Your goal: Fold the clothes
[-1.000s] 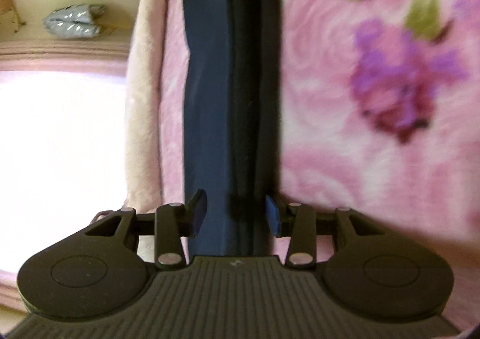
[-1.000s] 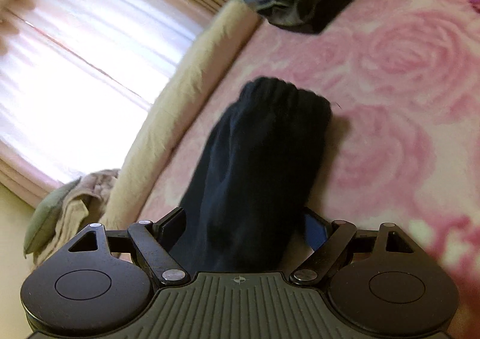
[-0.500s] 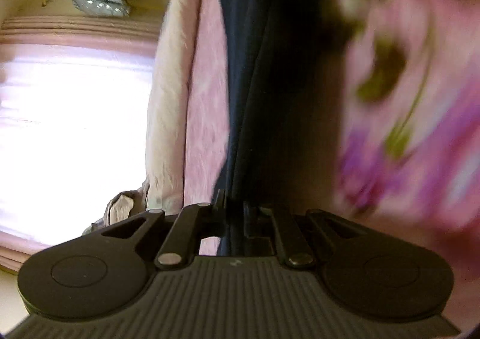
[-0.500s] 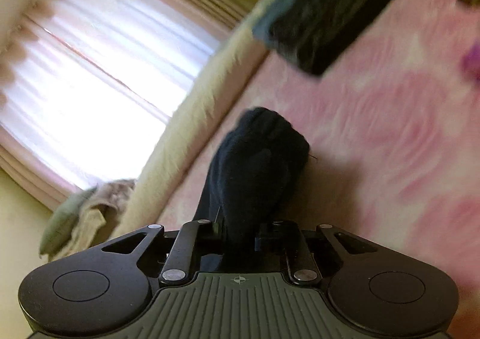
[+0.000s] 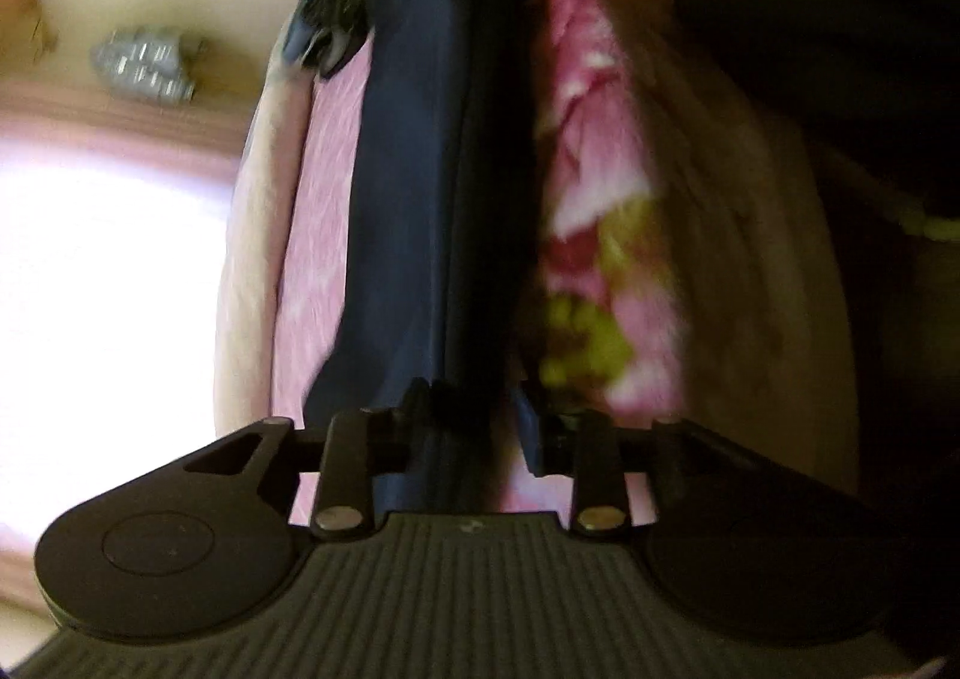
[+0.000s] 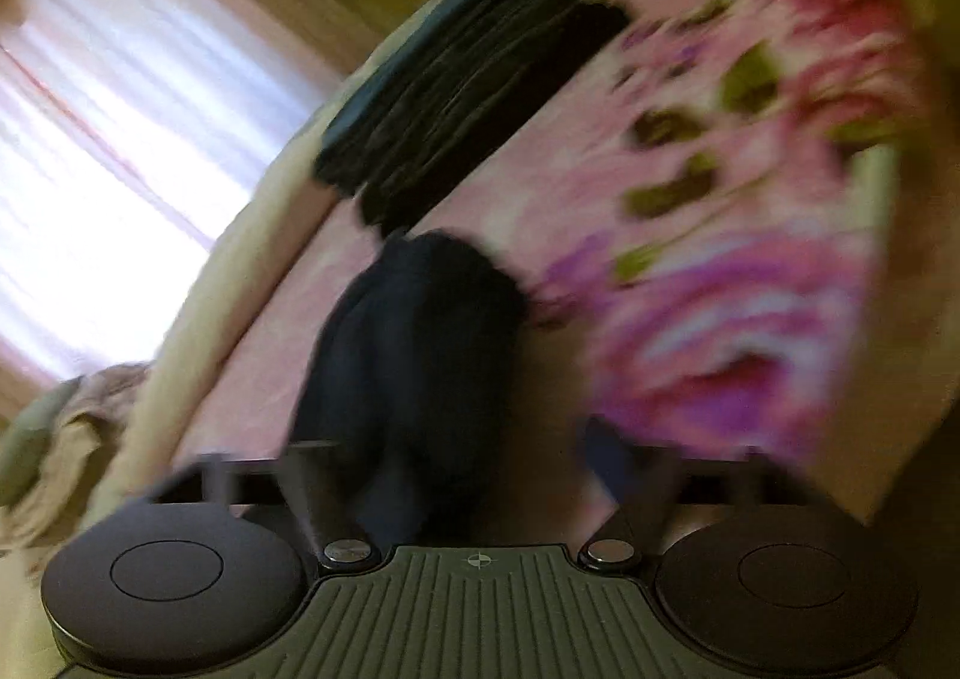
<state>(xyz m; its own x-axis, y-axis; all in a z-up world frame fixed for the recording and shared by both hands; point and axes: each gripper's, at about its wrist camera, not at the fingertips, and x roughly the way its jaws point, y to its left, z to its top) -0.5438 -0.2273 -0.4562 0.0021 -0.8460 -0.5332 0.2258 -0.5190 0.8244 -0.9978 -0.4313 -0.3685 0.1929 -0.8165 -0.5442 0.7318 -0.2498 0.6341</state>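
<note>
Pink floral blanket (image 6: 720, 259), navy garment (image 5: 408, 199) near its edge

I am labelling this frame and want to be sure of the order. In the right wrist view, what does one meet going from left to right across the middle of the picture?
Bright window → cream edge of the bed → dark navy garment → pink floral blanket.

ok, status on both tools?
Left tool open, navy garment between its fingers. Right tool open, same garment on pink blanket. Folded stack ahead.
</note>
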